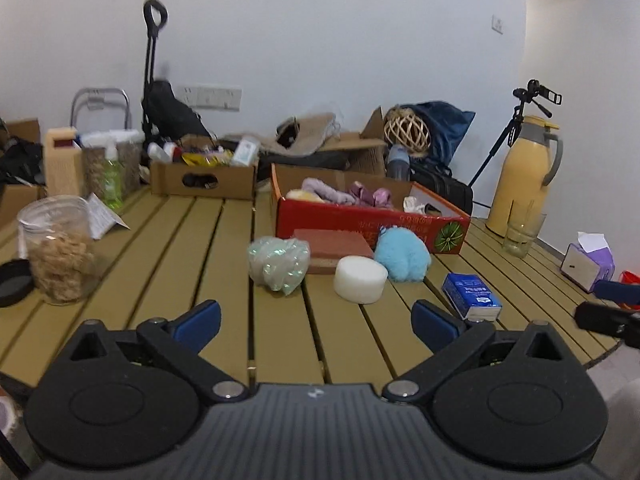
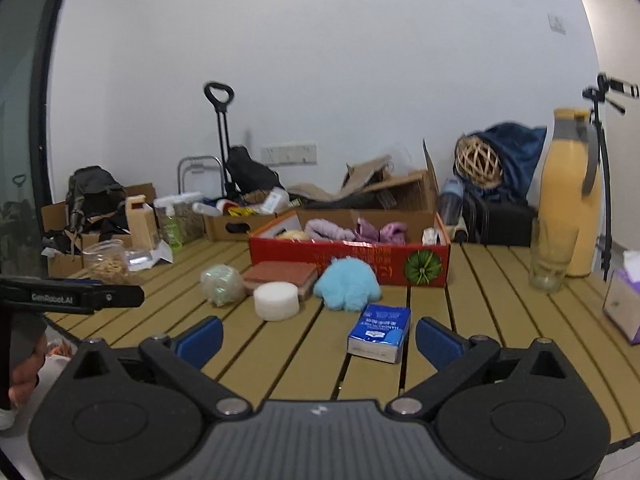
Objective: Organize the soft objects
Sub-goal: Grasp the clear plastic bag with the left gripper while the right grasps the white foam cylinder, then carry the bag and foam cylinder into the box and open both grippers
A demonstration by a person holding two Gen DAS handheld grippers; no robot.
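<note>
On the slatted table lie a pale green mesh puff (image 1: 279,264) (image 2: 222,285), a white round sponge (image 1: 360,279) (image 2: 277,301), a blue plush toy (image 1: 402,254) (image 2: 347,284), a reddish flat block (image 1: 330,245) (image 2: 280,275) and a blue tissue pack (image 1: 471,295) (image 2: 380,332). Behind them stands a red cardboard box (image 1: 372,227) (image 2: 352,260) holding purple and yellow soft items. My left gripper (image 1: 316,322) is open and empty, short of the puff and sponge. My right gripper (image 2: 319,340) is open too, with the tissue pack lying just ahead between its fingers, untouched.
A plastic jar (image 1: 56,248) and a black lid (image 1: 14,286) sit at the left. A yellow thermos (image 2: 570,196), a drinking glass (image 2: 550,256) and a purple tissue box (image 2: 624,304) stand at the right. Brown cartons and bags crowd the table's far edge.
</note>
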